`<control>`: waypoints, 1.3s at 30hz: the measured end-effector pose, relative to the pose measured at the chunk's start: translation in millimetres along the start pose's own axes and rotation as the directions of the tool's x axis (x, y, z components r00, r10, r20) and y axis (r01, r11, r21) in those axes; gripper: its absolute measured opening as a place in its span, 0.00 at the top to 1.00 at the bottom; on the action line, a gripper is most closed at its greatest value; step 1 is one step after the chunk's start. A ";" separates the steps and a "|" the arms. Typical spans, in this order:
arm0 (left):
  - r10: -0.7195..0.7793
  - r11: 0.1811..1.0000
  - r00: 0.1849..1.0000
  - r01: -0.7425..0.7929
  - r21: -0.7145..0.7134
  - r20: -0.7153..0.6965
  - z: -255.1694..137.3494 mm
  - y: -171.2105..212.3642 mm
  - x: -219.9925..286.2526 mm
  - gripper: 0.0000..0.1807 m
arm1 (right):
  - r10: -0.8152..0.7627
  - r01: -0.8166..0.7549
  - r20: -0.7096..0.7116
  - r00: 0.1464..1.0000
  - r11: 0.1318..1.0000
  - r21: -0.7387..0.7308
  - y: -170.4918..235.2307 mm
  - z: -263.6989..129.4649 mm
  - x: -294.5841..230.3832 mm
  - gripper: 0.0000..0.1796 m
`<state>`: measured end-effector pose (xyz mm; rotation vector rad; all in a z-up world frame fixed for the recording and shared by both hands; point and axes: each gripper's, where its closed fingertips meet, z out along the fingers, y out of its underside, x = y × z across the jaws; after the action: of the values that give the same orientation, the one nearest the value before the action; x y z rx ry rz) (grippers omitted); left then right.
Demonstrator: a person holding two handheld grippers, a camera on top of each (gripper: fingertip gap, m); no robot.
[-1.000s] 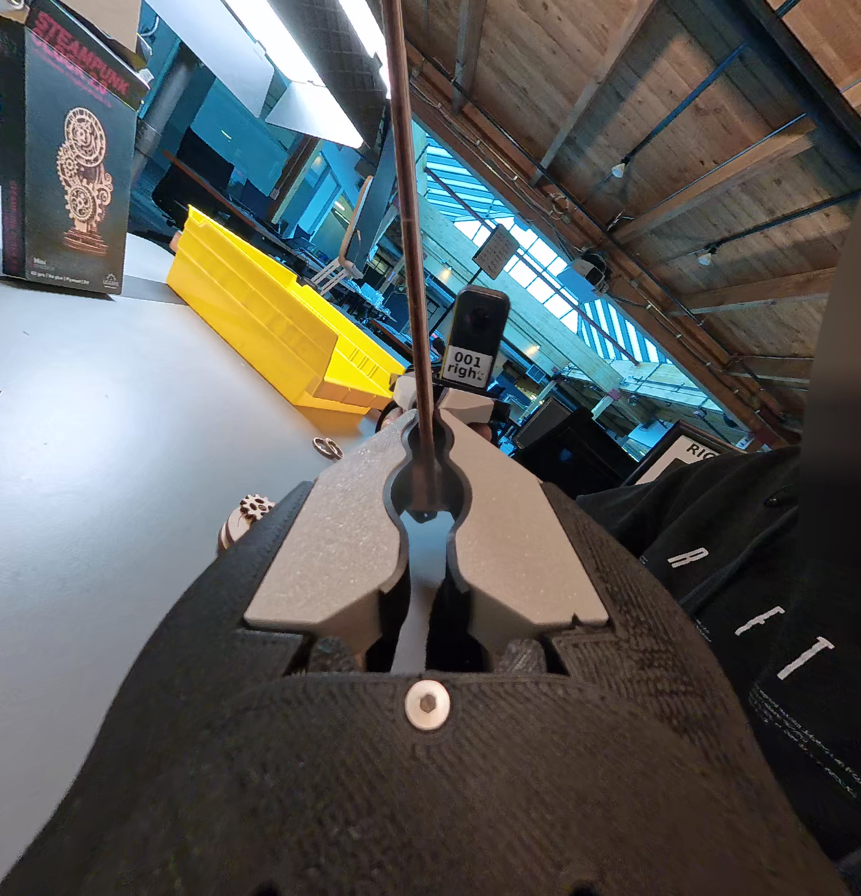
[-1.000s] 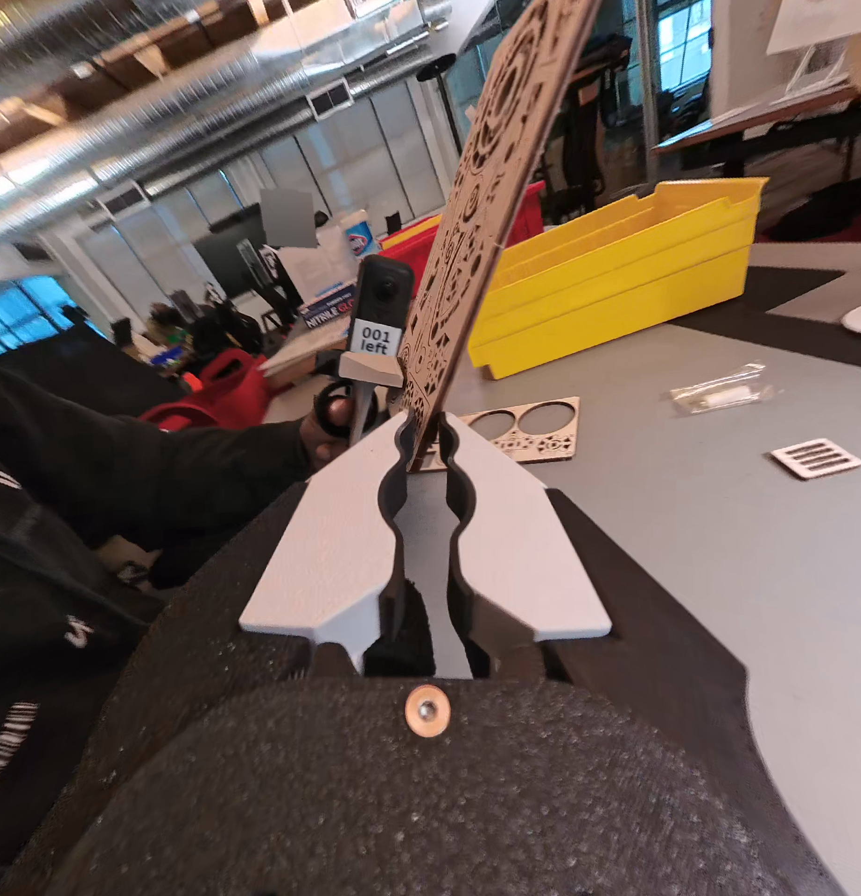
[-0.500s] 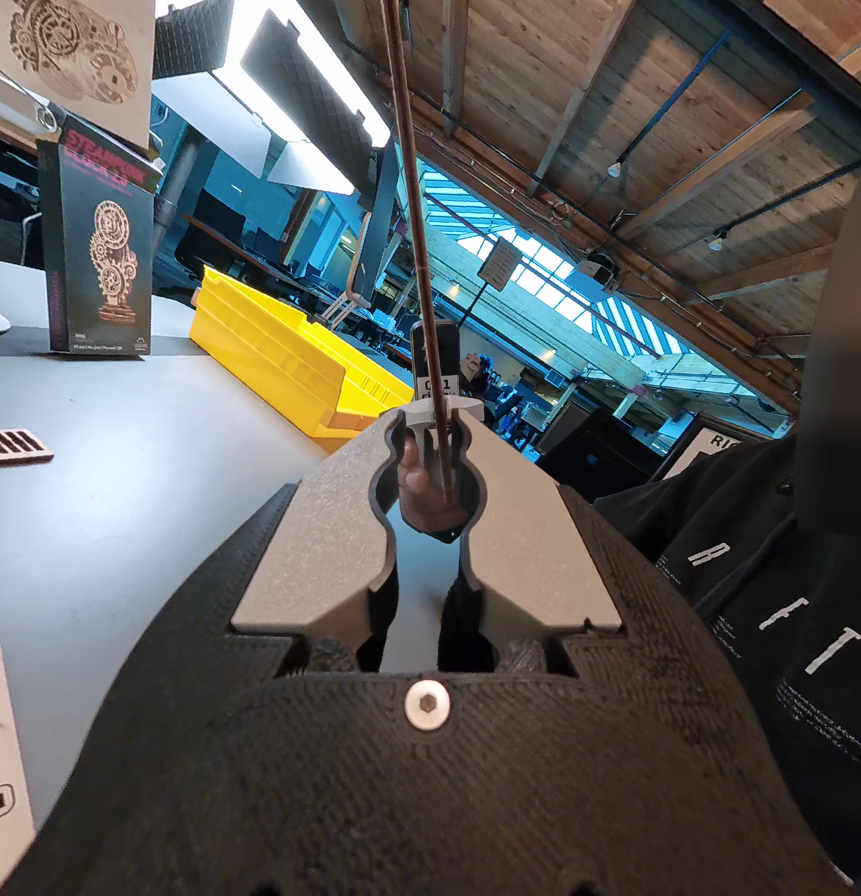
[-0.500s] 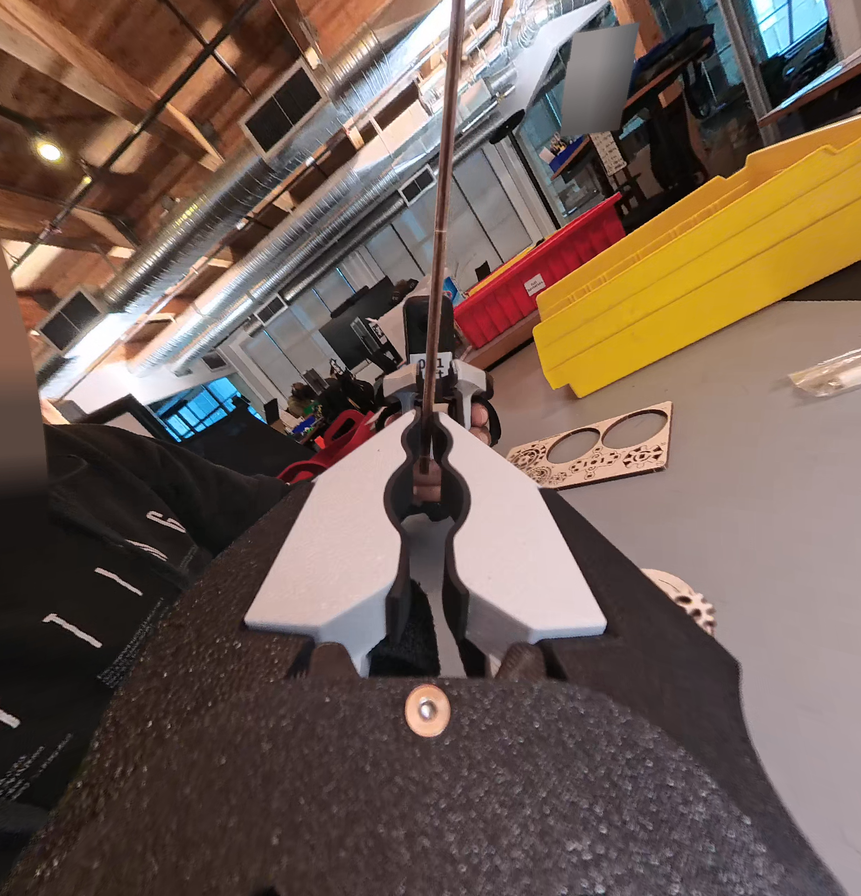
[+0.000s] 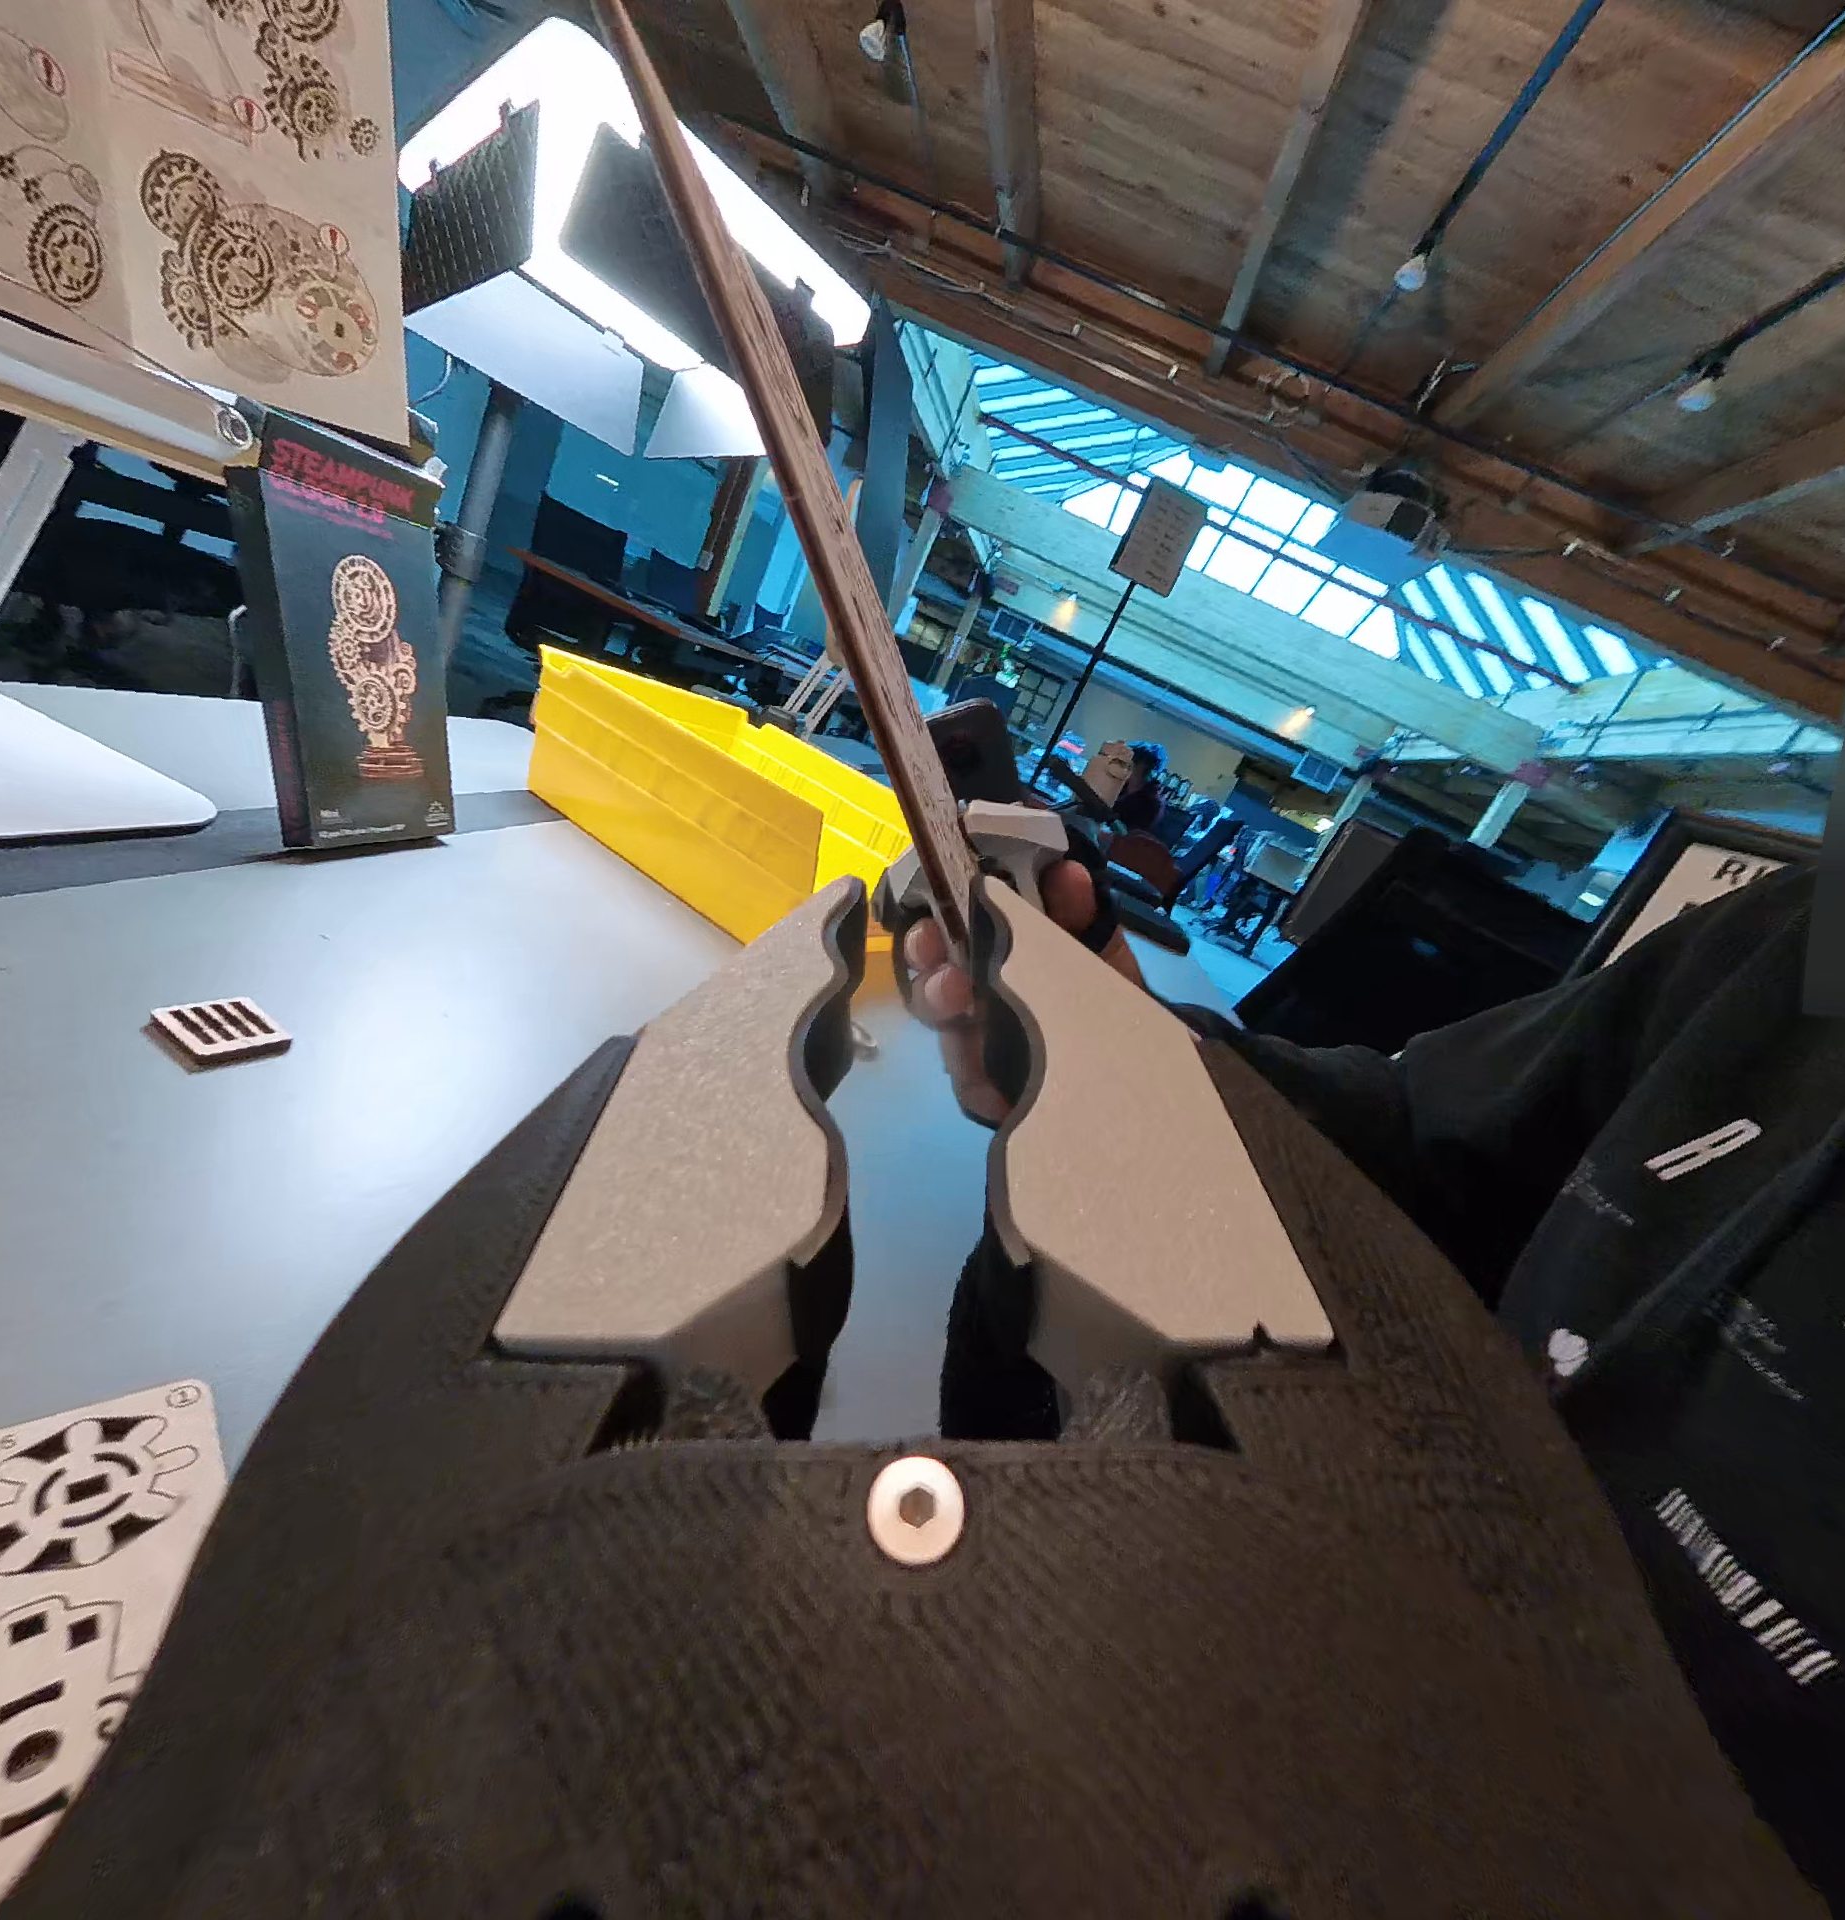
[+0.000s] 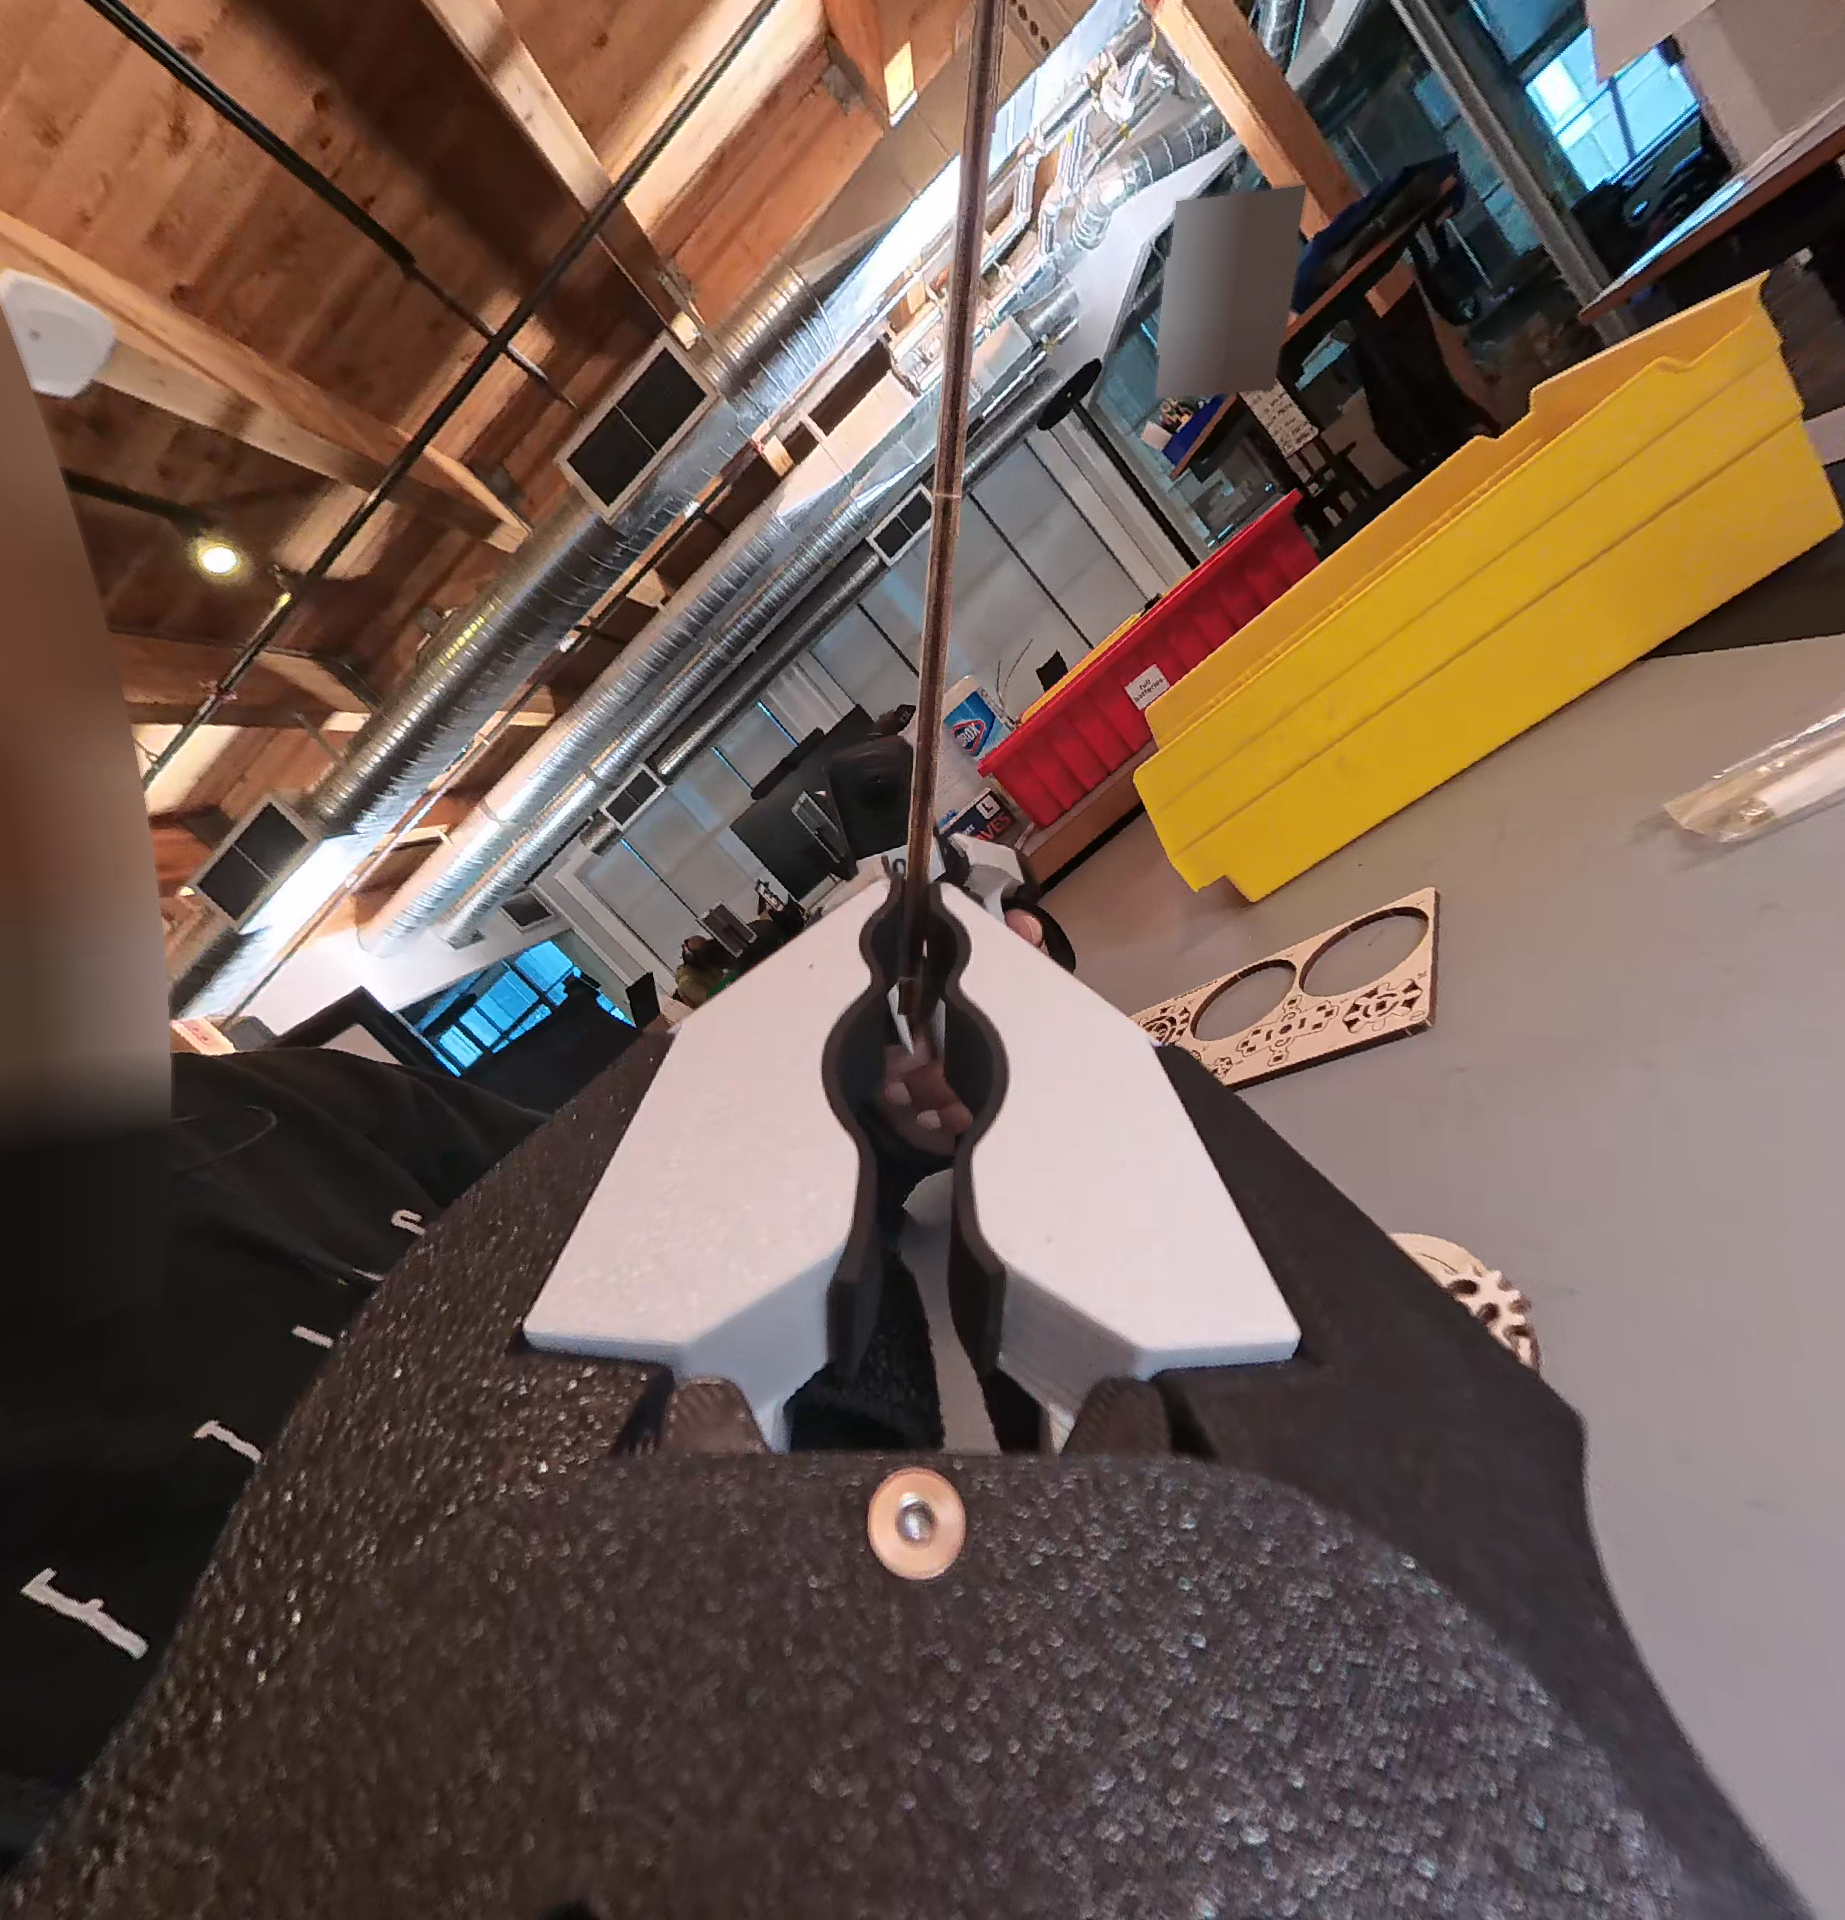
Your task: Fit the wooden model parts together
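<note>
A thin wooden parts sheet [image 5: 793,447] stands edge-on and leans up to the left in the left wrist view. My left gripper [image 5: 918,904] is open. The sheet's lower edge passes between its jaws and rests against the right finger [image 5: 1094,1143]. My right gripper [image 5: 1001,831] shows just beyond, held by a hand, clamped on the sheet. In the right wrist view my right gripper [image 6: 913,920] is shut on the sheet [image 6: 954,416], which rises edge-on. Part of the left gripper [image 6: 985,873] shows behind its tips.
On the grey table [image 5: 274,1143]: a yellow bin [image 5: 710,790], the kit's dark box [image 5: 346,644], a small slatted wooden piece [image 5: 220,1029], and a cut-out parts sheet [image 5: 56,1538]. The right wrist view shows a punched-out sheet [image 6: 1302,987], a wooden gear [image 6: 1479,1299], a plastic bag [image 6: 1780,779], and a red bin [image 6: 1136,686]. Some 7 cm of space lies between my two pairs of fingers.
My left gripper's jaws have opened and let go of the sheet. The right gripper stays shut on it. The sheet now leans left in the left wrist view.
</note>
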<state>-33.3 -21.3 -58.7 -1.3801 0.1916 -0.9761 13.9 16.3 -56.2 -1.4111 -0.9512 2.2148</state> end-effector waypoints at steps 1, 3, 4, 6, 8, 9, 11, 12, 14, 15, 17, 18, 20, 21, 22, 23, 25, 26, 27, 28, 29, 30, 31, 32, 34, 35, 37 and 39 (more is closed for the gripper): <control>0.025 1.000 1.000 -0.025 -0.012 0.014 0.3 1.6 -1.1 0.90 | 0.004 -0.004 -0.003 1.000 1.000 0.003 -0.5 -0.5 0.8 1.00; 0.106 0.994 0.993 -0.104 -0.042 0.057 0.6 5.1 -4.6 0.90 | 0.008 -0.007 -0.014 1.000 1.000 0.006 -0.9 -1.0 3.2 1.00; 0.157 0.987 0.984 -0.152 -0.057 0.088 0.5 6.0 -7.1 0.89 | 0.007 -0.007 -0.023 1.000 1.000 0.008 -1.0 -1.3 4.9 1.00; 0.261 0.964 0.954 -0.251 -0.086 0.145 -0.2 6.5 -11.0 0.87 | 0.008 -0.008 -0.040 0.999 1.000 0.012 -1.4 -2.0 8.1 1.00; 0.364 0.930 0.912 -0.344 -0.128 0.191 -0.5 7.5 -13.6 0.86 | 0.009 -0.007 -0.055 0.998 1.000 0.023 -2.8 -3.0 10.8 1.00; 0.414 0.909 0.886 -0.389 -0.149 0.208 -0.6 8.2 -14.1 0.86 | 0.010 -0.008 -0.063 0.998 1.000 0.030 -4.0 -3.8 12.4 1.00; 0.492 0.869 0.840 -0.460 -0.181 0.228 0.3 9.2 -13.1 0.85 | 0.012 -0.009 -0.079 0.997 0.999 0.039 -5.6 -5.3 15.4 1.00; 0.518 0.854 0.823 -0.484 -0.191 0.234 0.7 9.4 -12.3 0.85 | 0.012 -0.009 -0.085 0.996 0.999 0.041 -6.1 -6.0 16.6 1.00; 0.558 0.830 0.791 -0.522 -0.198 0.251 0.7 7.4 -10.8 0.85 | 0.009 -0.005 -0.093 0.996 0.999 0.041 -6.2 -6.7 18.4 1.00; 0.575 0.818 0.777 -0.539 -0.200 0.258 0.4 5.9 -10.1 0.86 | 0.005 -0.001 -0.098 0.995 0.999 0.039 -6.0 -6.9 19.3 1.00; 0.598 0.802 0.760 -0.561 -0.207 0.254 0.6 5.6 -7.5 0.89 | 0.002 0.001 -0.103 0.995 0.999 0.036 -5.3 -6.9 20.3 1.00; 0.603 0.798 0.758 -0.565 -0.212 0.251 0.9 6.5 -6.7 0.91 | 0.004 0.000 -0.102 0.995 0.999 0.036 -5.0 -6.8 20.6 1.00; 0.613 0.789 0.751 -0.572 -0.223 0.245 2.2 8.9 -5.4 0.93 | 0.003 0.000 -0.105 0.994 1.000 0.032 -3.7 -6.4 21.6 1.00; 0.617 0.787 0.750 -0.573 -0.229 0.239 3.3 10.6 -4.5 0.95 | 0.002 0.001 -0.107 0.994 1.000 0.028 -2.8 -6.2 22.2 1.00; 0.616 0.786 0.753 -0.570 -0.238 0.231 4.7 13.2 -3.7 0.96 | 0.000 0.002 -0.108 0.994 1.000 0.024 -1.8 -5.8 22.5 1.00; 0.614 0.787 0.757 -0.564 -0.249 0.225 6.0 16.4 -3.6 0.98 | 0.000 0.003 -0.108 0.994 1.000 0.020 -0.8 -5.3 22.6 1.00; 0.622 0.779 0.750 -0.568 -0.266 0.223 7.8 20.1 -3.6 1.00 | -0.001 0.002 -0.106 0.994 1.000 0.011 1.3 -4.3 22.8 1.00; 0.630 0.773 0.744 -0.575 -0.269 0.222 8.2 20.7 -3.1 1.00 | -0.001 0.002 -0.105 0.994 1.000 0.007 2.3 -3.9 22.9 1.00; 0.636 0.769 0.739 -0.580 -0.270 0.223 8.3 20.5 -2.7 1.00 | -0.002 0.002 -0.104 0.995 1.000 0.004 3.0 -3.6 22.9 1.00; 0.636 0.769 0.738 -0.581 -0.267 0.225 8.1 19.6 -2.5 1.00 | -0.002 0.002 -0.103 0.995 1.000 0.001 3.5 -3.4 22.9 1.00; 0.631 0.773 0.741 -0.577 -0.263 0.228 7.6 18.3 -2.5 1.00 | -0.003 0.003 -0.102 0.995 1.000 -0.001 4.0 -3.4 22.8 1.00; 0.625 0.779 0.744 -0.573 -0.254 0.237 6.7 15.9 -2.9 1.00 | -0.005 0.005 -0.101 0.995 1.000 -0.005 4.5 -3.2 22.9 1.00; 0.618 0.785 0.746 -0.569 -0.245 0.247 5.5 13.3 -3.7 1.00 | -0.008 0.007 -0.101 0.995 1.000 -0.011 5.4 -3.1 23.2 1.00; 0.612 0.790 0.747 -0.564 -0.240 0.260 4.2 10.5 -5.1 1.00 | -0.012 0.010 -0.101 0.995 1.000 -0.019 6.6 -2.9 23.4 1.00; 0.603 0.798 0.743 -0.557 -0.231 0.291 1.1 5.0 -8.9 1.00 | -0.020 0.016 -0.099 0.995 0.999 -0.037 9.6 -2.3 23.7 1.00; 0.599 0.801 0.741 -0.553 -0.229 0.304 -0.4 2.9 -10.9 1.00 | -0.022 0.018 -0.097 0.995 0.999 -0.044 11.0 -1.9 23.7 1.00; 0.593 0.805 0.736 -0.549 -0.225 0.327 -2.8 -0.6 -14.0 1.00 | -0.023 0.018 -0.091 0.996 0.998 -0.056 13.5 -0.9 23.1 1.00; 0.593 0.804 0.727 -0.551 -0.222 0.346 -4.8 -4.2 -16.1 1.00 | -0.027 0.021 -0.086 0.996 0.997 -0.072 16.4 -0.1 22.8 1.00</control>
<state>-48.1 -13.5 -62.9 -1.4567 0.3402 -0.1498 4.8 18.4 -82.8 -1.5063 -1.0205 2.1024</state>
